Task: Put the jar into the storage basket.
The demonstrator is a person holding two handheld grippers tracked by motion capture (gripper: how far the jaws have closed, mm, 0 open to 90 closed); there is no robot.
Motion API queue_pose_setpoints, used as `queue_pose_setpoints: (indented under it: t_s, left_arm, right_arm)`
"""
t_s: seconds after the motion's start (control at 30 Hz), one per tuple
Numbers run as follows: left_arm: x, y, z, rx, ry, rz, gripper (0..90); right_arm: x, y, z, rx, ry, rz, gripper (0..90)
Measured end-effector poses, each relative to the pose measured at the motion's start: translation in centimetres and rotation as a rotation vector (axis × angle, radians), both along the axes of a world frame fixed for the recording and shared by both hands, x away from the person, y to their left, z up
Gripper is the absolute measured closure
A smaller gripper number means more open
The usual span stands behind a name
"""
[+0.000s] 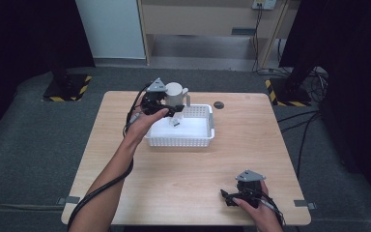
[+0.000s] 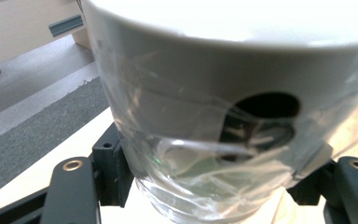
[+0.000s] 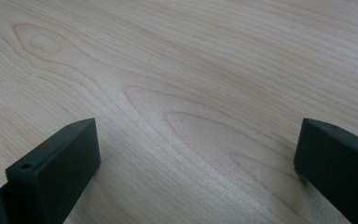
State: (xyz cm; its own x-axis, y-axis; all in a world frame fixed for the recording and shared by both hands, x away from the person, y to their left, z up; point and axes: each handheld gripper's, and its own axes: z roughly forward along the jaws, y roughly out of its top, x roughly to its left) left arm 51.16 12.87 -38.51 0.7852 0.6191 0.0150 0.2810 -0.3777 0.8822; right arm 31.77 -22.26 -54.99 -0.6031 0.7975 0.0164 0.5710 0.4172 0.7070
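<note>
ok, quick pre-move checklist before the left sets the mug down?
1. Left gripper shut on mug: ok; the jaws flank it in the left gripper view.
2. Mug over basket: ok, at its far left corner.
3. Drop spot free: not ok, a small object lies in the basket.
4. Right gripper open, clear of the basket: ok.
5. Mug upright: ok.
6. Mug contents: cannot tell.

A light wooden table (image 1: pixel 183 169) stands on grey carpet (image 1: pixel 29 135). Near its far edge sits a small dark round hole (image 1: pixel 218 105). Beyond it, a pale wooden cabinet (image 1: pixel 207 24) stands against the wall, with black cables (image 1: pixel 299 125) trailing over the floor and yellow-black striped stand bases (image 1: pixel 67 89) at either side.
</note>
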Motion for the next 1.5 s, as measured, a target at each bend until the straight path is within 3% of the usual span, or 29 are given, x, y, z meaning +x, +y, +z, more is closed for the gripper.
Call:
queue_pose_setpoints:
  t_s: [0.23, 0.27, 0.37, 0.7, 1.5]
  left_arm:
    - [0.7, -0.2, -1.4, 0.012, 0.001, 0.001, 29.9]
    - [0.7, -0.4, -1.9, 0.033, 0.023, 0.024, 29.8]
    - [0.9, -0.8, -2.5, 0.048, 0.023, 0.039, 29.9]
    - [1.2, -1.5, -2.8, 0.052, 0.02, 0.046, 29.8]
    - [1.7, -1.8, -6.1, 0.065, 0.093, 0.074, 29.8]
  right_arm:
    - [0.0, 0.0, 0.0, 0.001, 0.001, -0.001, 0.4]
    - [0.0, 0.0, 0.0, 0.001, 0.001, -0.001, 0.4]
    - [0.0, 0.0, 0.0, 0.001, 0.002, -0.001, 0.4]
    - [0.0, 0.0, 0.0, 0.0, 0.001, -0.001, 0.4]
    - [0.0, 0.0, 0.0, 0.0, -0.003, 0.0, 0.4]
